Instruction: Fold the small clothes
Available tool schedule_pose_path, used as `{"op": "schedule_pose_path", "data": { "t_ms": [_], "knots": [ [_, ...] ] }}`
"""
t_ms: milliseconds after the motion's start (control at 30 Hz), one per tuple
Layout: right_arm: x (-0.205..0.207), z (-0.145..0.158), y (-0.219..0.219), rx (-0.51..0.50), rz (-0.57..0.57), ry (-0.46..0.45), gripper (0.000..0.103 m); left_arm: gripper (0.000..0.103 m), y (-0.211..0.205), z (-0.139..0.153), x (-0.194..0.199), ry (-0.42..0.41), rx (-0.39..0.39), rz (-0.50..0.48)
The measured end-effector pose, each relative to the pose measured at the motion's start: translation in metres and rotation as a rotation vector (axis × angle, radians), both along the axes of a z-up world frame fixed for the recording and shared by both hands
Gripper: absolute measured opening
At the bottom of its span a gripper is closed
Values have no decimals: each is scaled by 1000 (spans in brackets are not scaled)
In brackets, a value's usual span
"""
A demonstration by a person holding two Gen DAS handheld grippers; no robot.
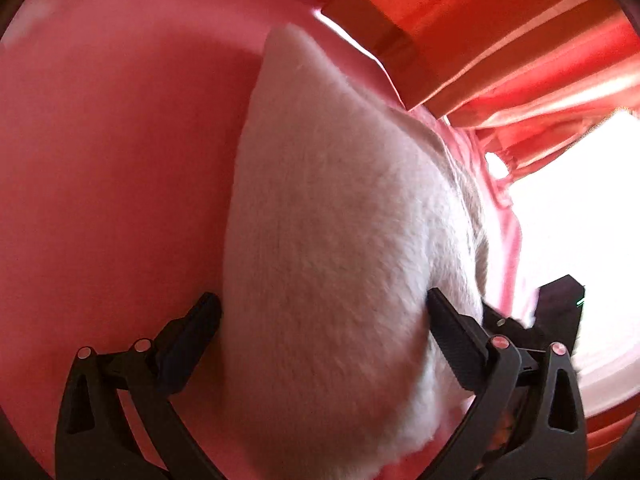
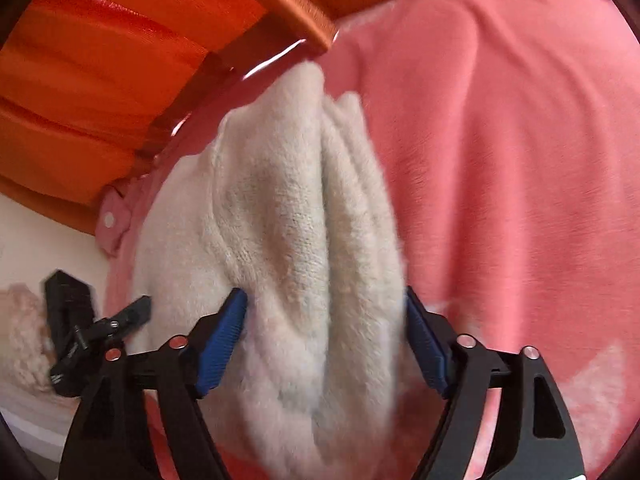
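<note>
1. Looking along the left tongs [image 1: 324,312], I saw their black fingers [image 1: 192,332] spread wide, one on each side of a cream fleece garment [image 1: 340,248] that filled the gap between them; the cloth bulged between the pads, but I could not tell whether they pinched it or only straddled it.
2. That garment lay on a pink blanket [image 1: 112,168], which covered the whole left half of the left view.
3. Beyond the blanket's far edge stood an orange wooden frame [image 1: 384,48] with red-orange fabric [image 1: 540,40] behind it.
4. At the right edge of the left view, part of the right tongs [image 1: 560,308] showed close by, against a very bright, washed-out area.
5. From the right tongs [image 2: 326,320], with blue pads [image 2: 224,336], I saw the same cream fleece garment [image 2: 288,232] bunched in lengthwise folds between the spread fingers; here too the jaws stood apart, and a firm grip was not clear to me.
6. The pink blanket [image 2: 500,160] stretched to the right of the garment.
7. At the lower left of the right view, the left tongs [image 2: 96,320] sat just beside the garment's edge.
8. A pink tab with a snap button [image 2: 110,220] lay near the garment's left side.
</note>
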State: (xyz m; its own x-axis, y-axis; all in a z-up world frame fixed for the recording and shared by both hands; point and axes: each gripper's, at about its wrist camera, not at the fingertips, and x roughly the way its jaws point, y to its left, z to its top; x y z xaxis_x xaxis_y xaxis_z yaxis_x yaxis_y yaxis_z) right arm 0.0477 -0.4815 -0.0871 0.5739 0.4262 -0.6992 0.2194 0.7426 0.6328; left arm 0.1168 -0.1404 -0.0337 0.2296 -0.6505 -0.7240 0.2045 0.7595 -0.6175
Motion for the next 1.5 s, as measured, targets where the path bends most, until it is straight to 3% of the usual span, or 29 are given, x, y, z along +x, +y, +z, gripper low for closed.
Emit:
{"op": "schedule_pose_path", "data": {
  "t_ms": [200,233,300,333,400,567,833,967,1033,1100,1133,1200,1233,1300,1333,1367,1433,1500],
  "knots": [
    [16,-5,4,89,19,-12,77,97,-11,2,11,11,-69,-64],
    [17,-3,6,82,23,-15,74,91,-13,3,11,16,-63,-67],
    [18,8,11,46,28,-30,48,78,-16,11,13,4,-55,-78],
    [15,18,15,12,26,-44,43,64,-15,16,14,-9,-51,-85],
    [9,40,19,-21,17,-86,37,52,-14,34,13,-65,-71,-121],
    [-7,121,37,-83,1,-259,36,50,4,99,9,-195,-139,-160],
    [-30,282,86,-164,30,-664,36,51,65,259,-15,-594,-270,-141],
    [-18,308,111,-151,59,-757,37,55,104,295,-16,-703,-287,-86],
    [2,296,120,-122,76,-727,39,62,121,289,-6,-713,-266,-32],
    [36,259,130,-94,89,-639,49,71,133,260,12,-671,-220,28],
    [57,225,135,-88,80,-566,51,80,135,240,24,-637,-186,62],
    [79,173,140,-135,23,-437,56,84,143,180,50,-524,-72,196],
    [88,144,143,-175,-13,-357,56,81,148,143,61,-439,22,271],
    [98,89,145,-200,-29,-234,56,75,157,92,66,-329,109,325],
    [100,80,143,-179,-19,-210,56,76,161,65,66,-284,97,326],
    [106,69,144,-145,10,-165,56,76,161,57,67,-264,92,327],
    [111,68,147,-157,49,-167,58,77,154,49,78,-217,86,314],
    [116,68,147,-205,35,-194,75,85,145,56,83,-267,87,296]
  ]
}}
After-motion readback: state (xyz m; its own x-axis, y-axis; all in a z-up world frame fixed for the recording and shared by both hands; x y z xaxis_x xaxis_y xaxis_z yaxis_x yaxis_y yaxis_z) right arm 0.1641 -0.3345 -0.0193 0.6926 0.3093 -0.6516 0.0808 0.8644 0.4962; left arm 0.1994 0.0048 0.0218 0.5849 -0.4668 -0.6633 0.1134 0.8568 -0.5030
